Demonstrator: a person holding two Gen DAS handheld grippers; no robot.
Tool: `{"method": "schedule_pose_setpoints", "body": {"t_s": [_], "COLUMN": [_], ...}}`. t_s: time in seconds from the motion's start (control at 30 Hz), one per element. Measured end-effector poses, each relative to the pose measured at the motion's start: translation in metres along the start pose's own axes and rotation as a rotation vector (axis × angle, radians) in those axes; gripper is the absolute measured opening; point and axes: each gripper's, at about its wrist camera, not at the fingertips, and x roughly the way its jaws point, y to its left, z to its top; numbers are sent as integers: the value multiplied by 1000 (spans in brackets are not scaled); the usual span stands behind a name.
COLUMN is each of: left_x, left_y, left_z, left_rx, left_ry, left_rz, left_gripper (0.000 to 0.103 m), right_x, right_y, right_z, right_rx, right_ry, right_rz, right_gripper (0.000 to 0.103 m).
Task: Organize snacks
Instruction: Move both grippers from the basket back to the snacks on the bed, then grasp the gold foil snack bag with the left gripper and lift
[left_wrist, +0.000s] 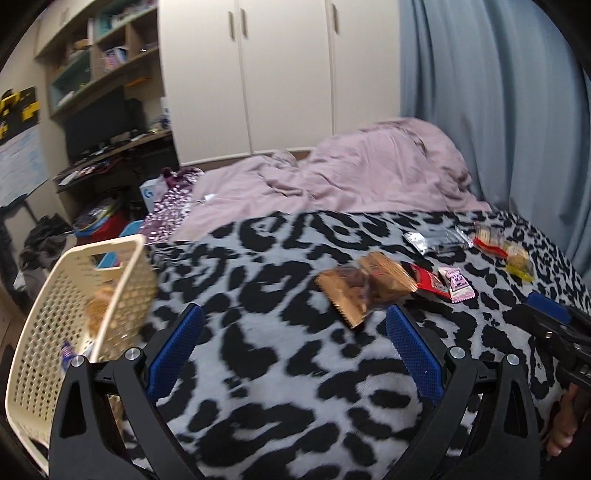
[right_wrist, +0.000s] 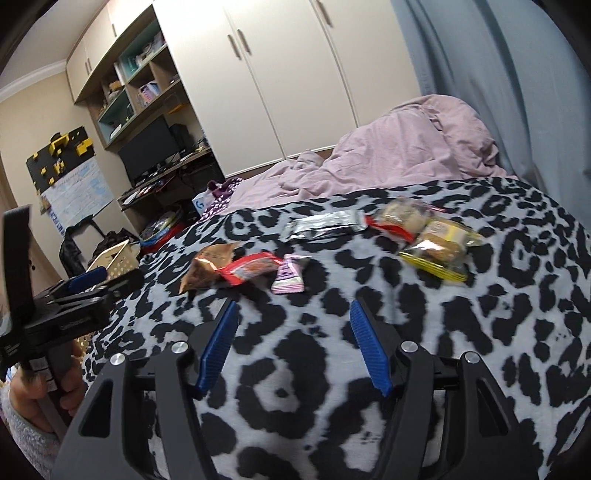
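Snack packets lie on a black-and-white patterned blanket: brown biscuit packs, a red wrapper, a small pink packet, a silver bar, and clear cracker packs with red and yellow trim. A cream perforated basket stands at the left with some snacks inside. My left gripper is open, low over the blanket, just short of the brown packs. My right gripper is open too, close in front of the pink packet. Neither holds anything.
A rumpled pink duvet fills the far half of the bed. White wardrobe doors and a blue curtain stand behind. A cluttered desk with shelves and floor clutter sit left of the bed.
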Motion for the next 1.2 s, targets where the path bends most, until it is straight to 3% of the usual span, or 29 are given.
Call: {"method": "schedule_pose_setpoints", "body": {"t_s": [0.23, 0.47, 0.87, 0.97, 1.2], "left_x": [38, 64, 87, 87, 79], "left_y": [-25, -40, -47, -50, -51], "left_z": [13, 20, 27, 25, 25], "left_rx": [91, 163, 185, 192, 187], "left_ry": [81, 143, 198, 198, 168], "left_rz": [-69, -80, -135, -149, -157], "left_gripper": [100, 100, 100, 83, 67], "right_x": [-3, 0, 8, 9, 10], "right_y": [-12, -15, -22, -23, -23], "right_z": [-1, -2, -1, 0, 1], "right_rx": [24, 34, 51, 51, 53], "right_ry": [-5, 3, 16, 19, 20], "right_rz": [1, 7, 9, 8, 4], "right_gripper": [64, 64, 64, 64, 64]}}
